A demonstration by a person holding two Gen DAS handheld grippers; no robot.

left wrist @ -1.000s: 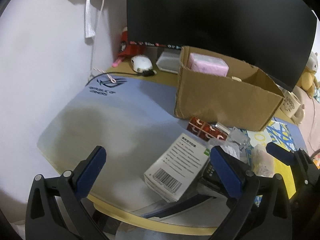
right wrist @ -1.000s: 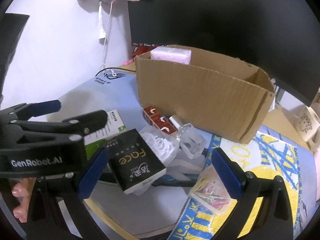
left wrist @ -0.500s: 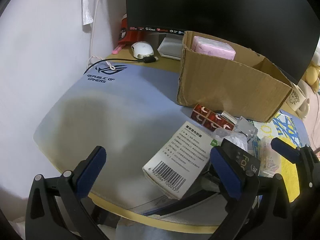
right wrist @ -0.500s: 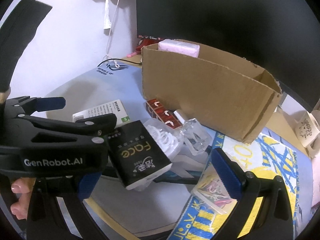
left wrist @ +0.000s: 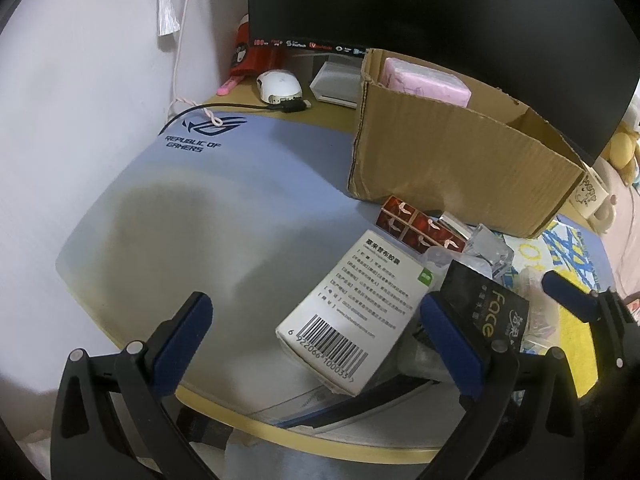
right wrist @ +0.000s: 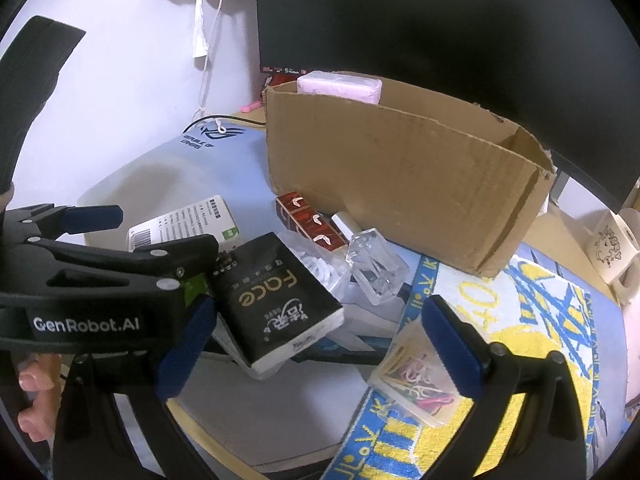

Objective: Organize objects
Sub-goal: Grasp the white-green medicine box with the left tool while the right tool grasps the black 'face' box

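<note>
A cardboard box (left wrist: 460, 164) (right wrist: 400, 176) stands at the back with a pink pack (left wrist: 424, 84) (right wrist: 340, 85) inside. In front lies a pile: a white medicine box (left wrist: 352, 316) (right wrist: 188, 220), a black "Face" tissue pack (left wrist: 488, 312) (right wrist: 272, 304), red boxes (left wrist: 420, 226) (right wrist: 312, 220), a clear glass bottle (right wrist: 376, 268) and a clear case of paper clips (right wrist: 416, 372). My left gripper (left wrist: 316, 340) is open, its fingers either side of the white box. My right gripper (right wrist: 320, 340) is open around the black pack's near end.
A grey-blue desk mat (left wrist: 208, 216) covers the left of the desk. A white mouse (left wrist: 278, 86), a red item (left wrist: 256, 54) and a monitor (left wrist: 440, 8) stand at the back. A blue-yellow cloth (right wrist: 500, 320) and a mug (right wrist: 612, 246) lie right. My left gripper (right wrist: 100, 264) crosses the right wrist view.
Both grippers have moved in closer to the pile. The left gripper has lowered toward the white box, and the black pack now sits nearer the right gripper's left finger.
</note>
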